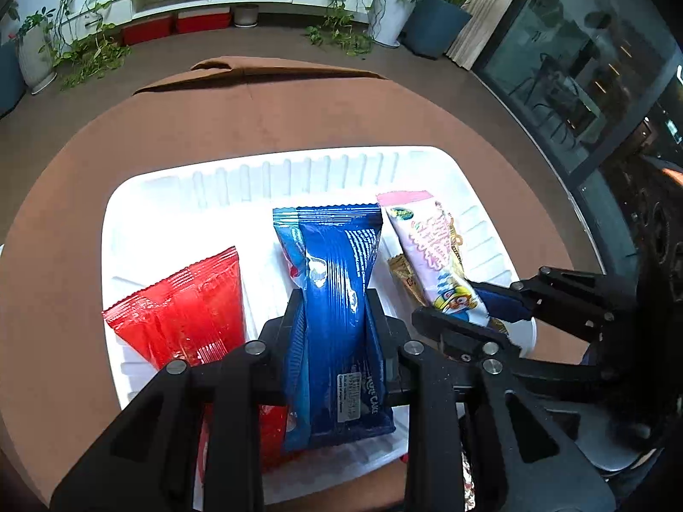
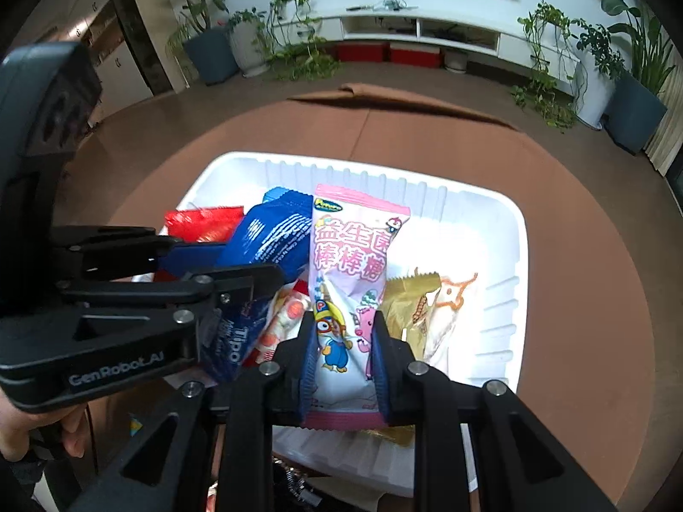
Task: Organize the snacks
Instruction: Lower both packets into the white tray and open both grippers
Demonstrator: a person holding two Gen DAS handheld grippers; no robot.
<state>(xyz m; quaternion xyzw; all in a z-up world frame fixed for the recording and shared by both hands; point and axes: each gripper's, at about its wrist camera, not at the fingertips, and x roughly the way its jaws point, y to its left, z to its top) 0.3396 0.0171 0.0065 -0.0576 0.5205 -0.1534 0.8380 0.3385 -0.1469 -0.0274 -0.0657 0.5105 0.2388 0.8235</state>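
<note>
Pinching a glossy blue packet (image 1: 337, 298), the left gripper (image 1: 335, 311) held it over the ribbed white tray (image 1: 179, 196); the right gripper (image 2: 343, 341) clamped a crinkled pink packet (image 2: 350, 273) beside a gold wrapper (image 2: 405, 298).

"GenRobot_AI" marks the left gripper (image 2: 239, 273); "TIPO" the blue packet (image 2: 264, 234).

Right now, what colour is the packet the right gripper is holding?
Pink and pale lilac candy packet with cartoon characters, clearest in the right wrist view.
</note>
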